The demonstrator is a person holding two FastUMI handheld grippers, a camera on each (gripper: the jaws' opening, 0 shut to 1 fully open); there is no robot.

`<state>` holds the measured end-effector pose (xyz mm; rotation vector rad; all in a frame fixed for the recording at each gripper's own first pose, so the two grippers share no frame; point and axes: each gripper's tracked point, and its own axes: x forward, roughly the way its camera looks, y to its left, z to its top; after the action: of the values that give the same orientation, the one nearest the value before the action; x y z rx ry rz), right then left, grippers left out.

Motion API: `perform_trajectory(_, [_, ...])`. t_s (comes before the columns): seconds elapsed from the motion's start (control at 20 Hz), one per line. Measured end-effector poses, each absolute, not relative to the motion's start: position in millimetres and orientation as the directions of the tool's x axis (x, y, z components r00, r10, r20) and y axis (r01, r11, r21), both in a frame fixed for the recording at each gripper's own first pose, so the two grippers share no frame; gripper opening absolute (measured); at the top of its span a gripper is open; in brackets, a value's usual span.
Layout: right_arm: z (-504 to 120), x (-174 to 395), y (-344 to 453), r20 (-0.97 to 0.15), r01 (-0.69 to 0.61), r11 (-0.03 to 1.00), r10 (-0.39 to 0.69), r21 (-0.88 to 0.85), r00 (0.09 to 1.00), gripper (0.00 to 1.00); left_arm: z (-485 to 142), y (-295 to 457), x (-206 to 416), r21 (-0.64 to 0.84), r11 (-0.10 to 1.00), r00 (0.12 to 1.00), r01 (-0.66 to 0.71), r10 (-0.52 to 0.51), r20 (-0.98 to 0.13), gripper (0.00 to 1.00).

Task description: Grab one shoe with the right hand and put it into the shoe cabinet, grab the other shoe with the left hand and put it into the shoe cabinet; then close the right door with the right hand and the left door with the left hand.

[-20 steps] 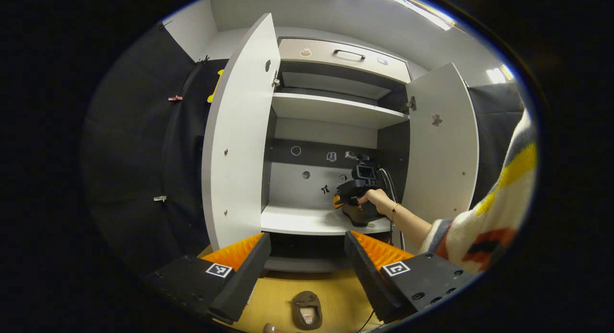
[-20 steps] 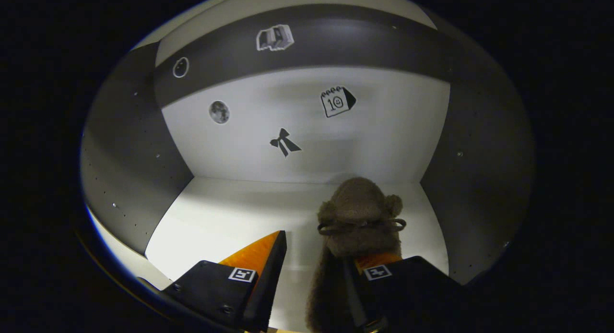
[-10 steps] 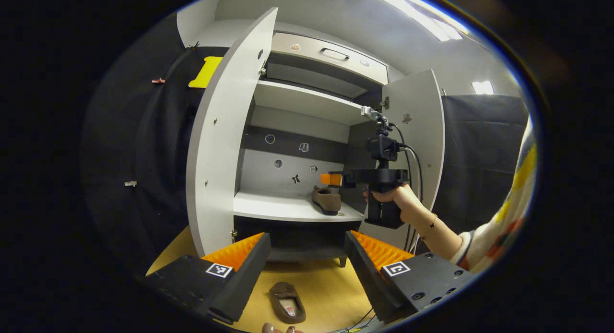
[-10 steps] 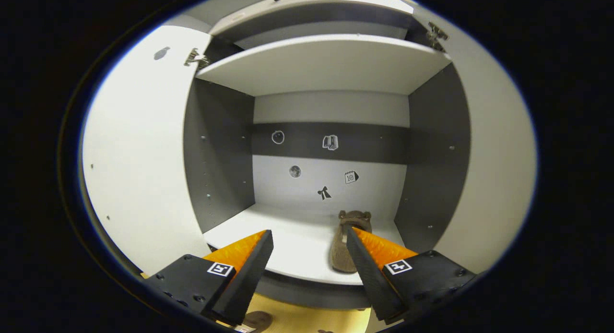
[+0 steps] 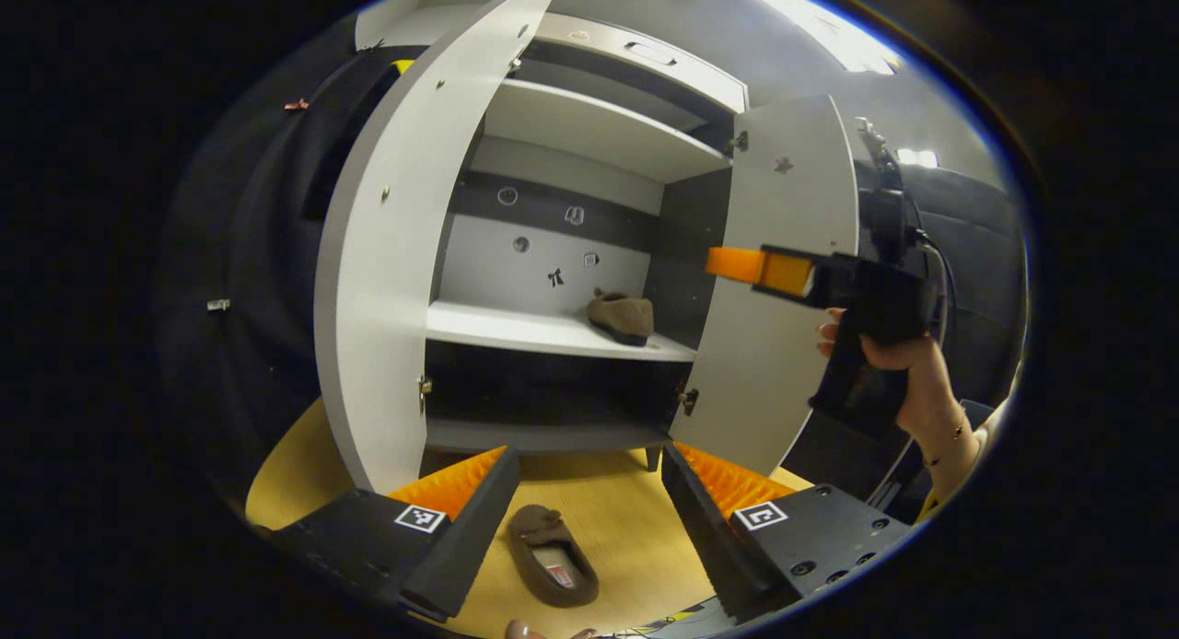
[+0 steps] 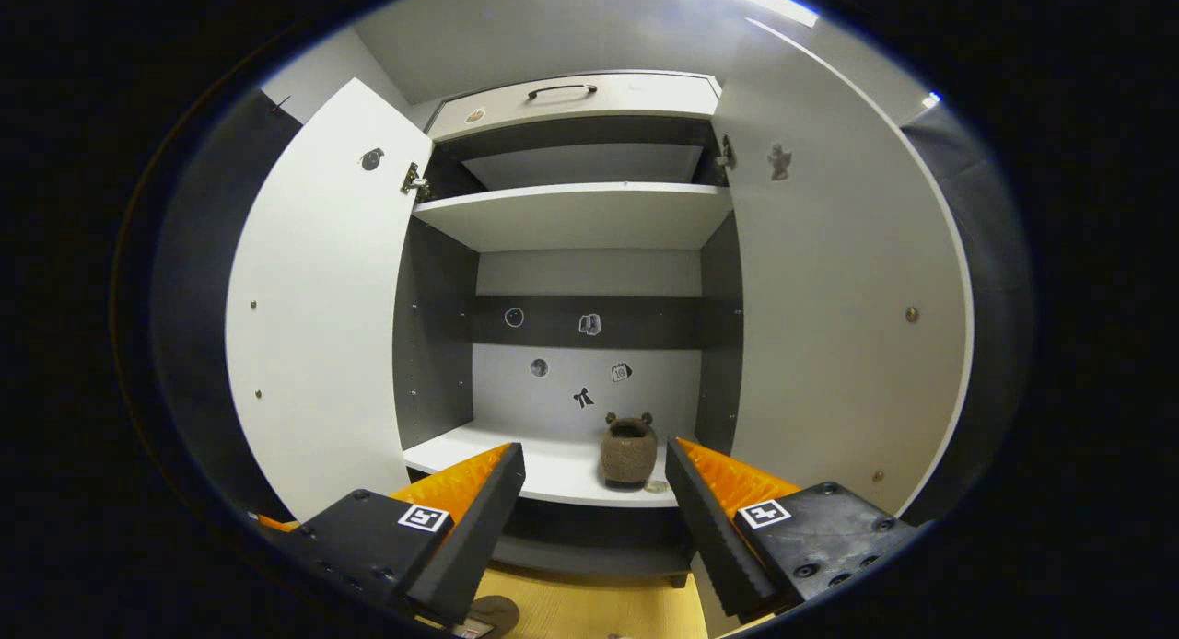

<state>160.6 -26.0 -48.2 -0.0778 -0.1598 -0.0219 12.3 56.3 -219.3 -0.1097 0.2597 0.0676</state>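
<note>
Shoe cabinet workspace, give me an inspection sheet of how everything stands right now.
Surface: yellow floor in front of the cabinet; white lower shelf inside.
Job's things: one shoe on the lower shelf, right side; second shoe on the floor. Left door and right door both open.
Clutter: stickers on the back panel.
Grippers: left gripper open, empty, above the floor shoe; right gripper open, empty, outside the cabinet, held by a hand.
Cables: a cable at the right gripper.
Surroundings: black cloth wall, drawer on top, ceiling light.
</note>
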Motion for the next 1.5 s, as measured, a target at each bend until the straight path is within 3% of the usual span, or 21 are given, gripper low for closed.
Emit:
perform_trajectory(0.15, [-71.2, 157.9, -38.6, 0.147, 0.068, 0.992, -0.051, -0.109, 0.988, 0.94, -276.1, 67.6, 16.2, -0.041, 0.993, 0.942, -0.107, 0.088, -0.323, 0.98])
perform_trajectory(0.5, [-129.8, 169.7, -58.0, 0.067, 0.073, 0.994, -0.067, -0.083, 0.995, 0.98, -396.5, 85.6, 46.2, -0.046, 0.986, 0.894, -0.162, 0.127, -0.431, 0.94])
perform_trajectory(0.6, [-140.9, 175.6, -65.3, 0.052, 0.077, 0.994, -0.073, -0.075, 0.996, 0.98, -426.2, 93.9, 56.5, -0.061, 0.98, 0.877, -0.187, 0.139, -0.459, 0.86])
perform_trajectory(0.65, [-144.3, 177.2, -69.1, 0.049, 0.08, 0.994, -0.077, -0.073, 0.996, 0.98, -439.4, 95.9, 57.6, -0.065, 0.979, 0.866, -0.192, 0.138, -0.481, 0.76])
perform_trajectory(0.75, [-149.2, 183.5, -76.1, 0.044, 0.087, 0.993, -0.083, -0.083, 0.996, 0.98, -465.6, 103.2, 60.8, -0.046, 0.977, 0.839, -0.209, 0.155, -0.522, 0.71])
perform_trajectory(1.15, [-169.3, 203.4, -76.0, 0.007, 0.057, 0.995, -0.057, -0.084, 0.998, 0.98, -493.2, 121.0, 77.8, -0.044, 0.967, 0.812, -0.249, 0.184, -0.553, 0.66])
perform_trajectory(1.25, [-173.3, 210.4, -72.0, -0.004, 0.041, 0.995, -0.041, -0.092, 0.999, 0.98, -498.0, 119.0, 84.7, -0.086, 0.967, 0.811, -0.24, 0.151, -0.564, 0.64])
perform_trajectory(1.5, [-181.6, 224.6, -73.3, -0.03, 0.032, 0.996, -0.034, -0.088, 0.999, 0.98, -501.5, 128.9, 94.2, -0.086, 0.964, 0.805, -0.252, 0.159, -0.571, 0.42])
